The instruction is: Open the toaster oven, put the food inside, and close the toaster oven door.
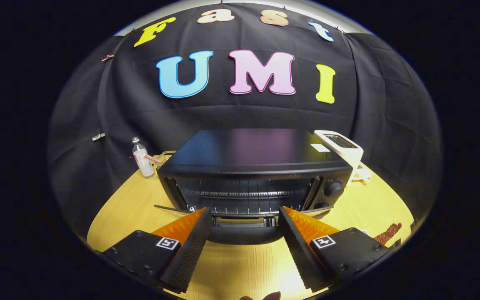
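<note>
**Gripper facing the opened toaster oven across a wooden counter**

The counter (140, 208), pale wood, carries everything in the scene; its near part lies under and between the jaws. Straight ahead of the jaws stands the black toaster oven (248, 154), its glossy top catching blurred reflections. The door (242, 231) is let down toward the gripper, and its front edge lies between the two fingertips; whether the tips touch it cannot be told. Inside the cavity a wire rack (244, 194) is visible, though the dark interior hides anything deeper. Two knobs (333, 189) sit on the oven's right front panel; their markings are too small to read. Beyond the oven, to the right of the jaws, a white toaster (344, 148) is partly hidden by the oven's corner. Beyond and to the left, a clear plastic bottle (142, 160) stands upright near the booth wall. Just right of the right finger, a brownish piece, possibly the food (388, 233), lies on the counter, largely cut off by the finger's body. The gripper (244, 216) has its jaws spread wide, holding nothing.
</note>
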A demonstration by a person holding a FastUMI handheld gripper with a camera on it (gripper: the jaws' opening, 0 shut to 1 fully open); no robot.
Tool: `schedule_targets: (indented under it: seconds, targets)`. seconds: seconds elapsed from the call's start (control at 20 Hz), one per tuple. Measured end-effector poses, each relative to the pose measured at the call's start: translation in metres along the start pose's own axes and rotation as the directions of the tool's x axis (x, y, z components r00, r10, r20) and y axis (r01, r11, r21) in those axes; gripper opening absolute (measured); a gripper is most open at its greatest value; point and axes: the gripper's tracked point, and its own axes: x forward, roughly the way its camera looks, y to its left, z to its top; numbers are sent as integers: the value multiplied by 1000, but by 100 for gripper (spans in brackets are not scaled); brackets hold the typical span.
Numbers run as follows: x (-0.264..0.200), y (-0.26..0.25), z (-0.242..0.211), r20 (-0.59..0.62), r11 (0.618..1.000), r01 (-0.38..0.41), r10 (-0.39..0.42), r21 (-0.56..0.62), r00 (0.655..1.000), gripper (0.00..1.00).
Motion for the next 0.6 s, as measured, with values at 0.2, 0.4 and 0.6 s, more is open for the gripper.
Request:
schedule_targets:
  seconds: [0.2, 0.4, 0.6]
  targets:
    - [-12, -1, -24, -27, 1000, 13, -14, -12, 1000, 99]
    - [-21, -1, -53, -89, 999, 21, -23, -29, 996, 99]
    - [-23, -5, -99, -220, 997, 21, -35, -69, 975, 99]
